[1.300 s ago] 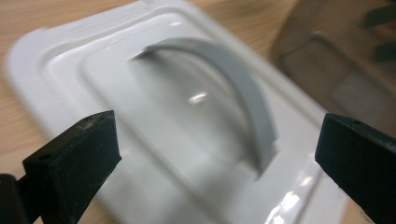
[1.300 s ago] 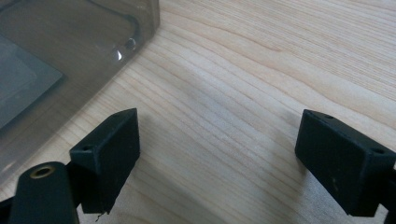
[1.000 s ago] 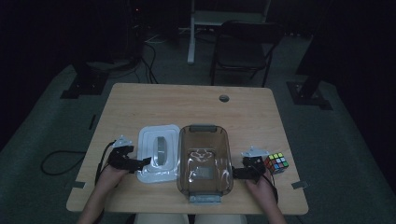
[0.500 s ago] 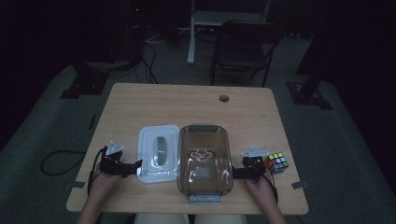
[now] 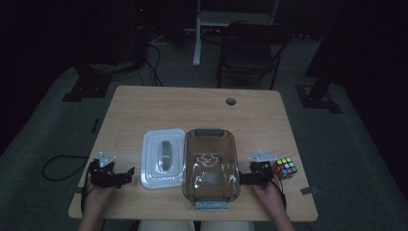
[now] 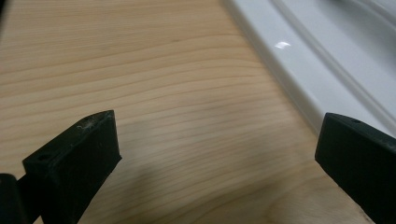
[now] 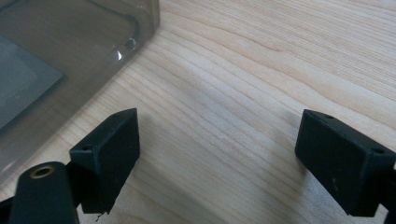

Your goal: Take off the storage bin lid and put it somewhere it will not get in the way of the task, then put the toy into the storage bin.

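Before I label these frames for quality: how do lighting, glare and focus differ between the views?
High view: dim, room nearly black past the table. Left gripper view: bright, one small glare spot on the white lid, left gripper casting a soft shadow. Right gripper view: bright, glint on the brown container, soft shadows under the right gripper.

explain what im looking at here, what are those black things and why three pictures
A person sits at a wooden table and holds a hand-held claw in each hand. One picture comes from a camera above the table. It shows the left claw beside a white lid, and the right claw between a clear brown box and a colour cube. The other two pictures come from small cameras riding on the claws, so the black blocks there are each claw's own jaws. The left claw's jaws and the right claw's jaws stand wide apart over bare wood. Neither holds anything.
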Action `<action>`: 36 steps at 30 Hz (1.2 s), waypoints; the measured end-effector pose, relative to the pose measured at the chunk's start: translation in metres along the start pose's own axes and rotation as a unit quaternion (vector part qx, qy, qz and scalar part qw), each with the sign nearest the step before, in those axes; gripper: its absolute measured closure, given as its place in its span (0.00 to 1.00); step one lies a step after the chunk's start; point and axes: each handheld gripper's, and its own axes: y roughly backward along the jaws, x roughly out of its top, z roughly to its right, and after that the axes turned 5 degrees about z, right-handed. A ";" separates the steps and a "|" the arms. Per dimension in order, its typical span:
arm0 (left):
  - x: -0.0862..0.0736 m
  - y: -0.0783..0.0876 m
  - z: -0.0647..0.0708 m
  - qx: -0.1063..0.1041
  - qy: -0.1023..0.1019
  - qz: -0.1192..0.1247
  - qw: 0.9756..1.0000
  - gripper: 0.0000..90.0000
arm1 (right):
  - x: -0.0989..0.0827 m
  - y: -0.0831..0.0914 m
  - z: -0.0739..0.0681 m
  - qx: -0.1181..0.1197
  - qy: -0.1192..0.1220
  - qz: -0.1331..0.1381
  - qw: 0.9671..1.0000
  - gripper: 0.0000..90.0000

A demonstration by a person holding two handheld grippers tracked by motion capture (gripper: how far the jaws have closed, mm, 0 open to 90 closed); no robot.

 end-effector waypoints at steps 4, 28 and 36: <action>-0.001 0.000 -0.005 0.038 0.010 -0.006 0.999 0.01 | 0.000 0.000 0.000 0.000 0.000 0.000 1.000 0.15; -0.009 -0.010 -0.009 0.030 0.020 -0.033 0.999 0.01 | 0.000 0.000 0.000 0.000 -0.002 0.000 1.000 0.16; -0.009 -0.010 -0.006 0.019 0.009 -0.034 0.999 0.01 | 0.005 0.001 -0.005 0.001 0.002 -0.029 1.000 0.14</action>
